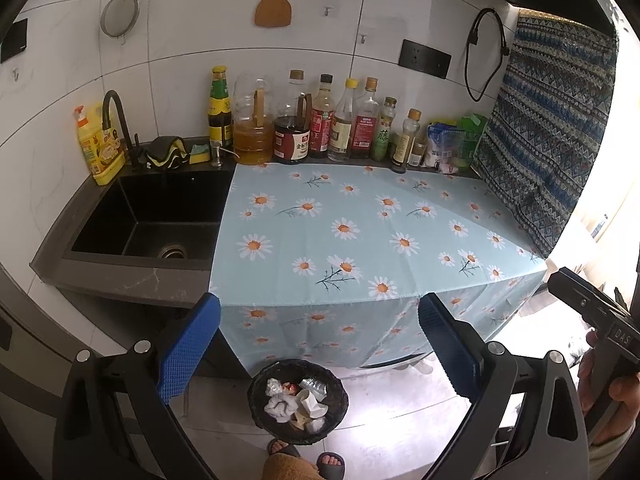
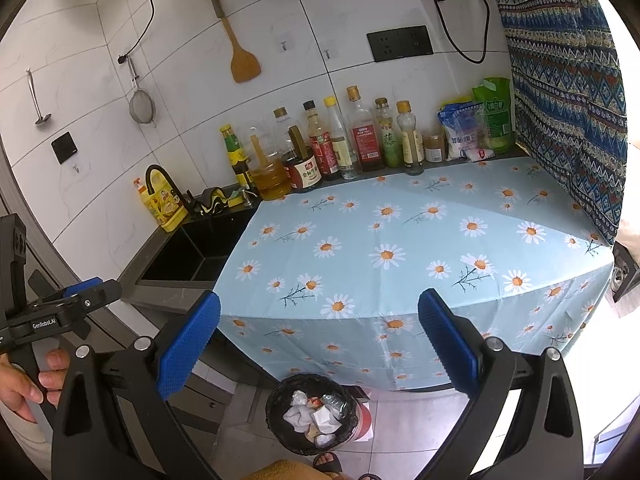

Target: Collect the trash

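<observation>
A black-lined trash bin (image 1: 256,400) stands on the floor in front of the counter, holding crumpled white paper and wrappers (image 1: 286,398); it also shows in the right wrist view (image 2: 276,412). My left gripper (image 1: 319,340) is open and empty, held above the bin at the counter's front edge. My right gripper (image 2: 319,340) is open and empty, also above the bin. The daisy-print cloth (image 1: 360,240) on the counter shows no trash on it. The right gripper's body shows at the right edge of the left wrist view (image 1: 592,312).
A black sink (image 1: 152,220) lies left of the cloth. Several sauce bottles (image 1: 320,124) and bags (image 1: 452,140) line the back wall. A patterned cloth (image 1: 552,128) hangs at the right. The person's sandalled feet (image 1: 304,456) stand by the bin.
</observation>
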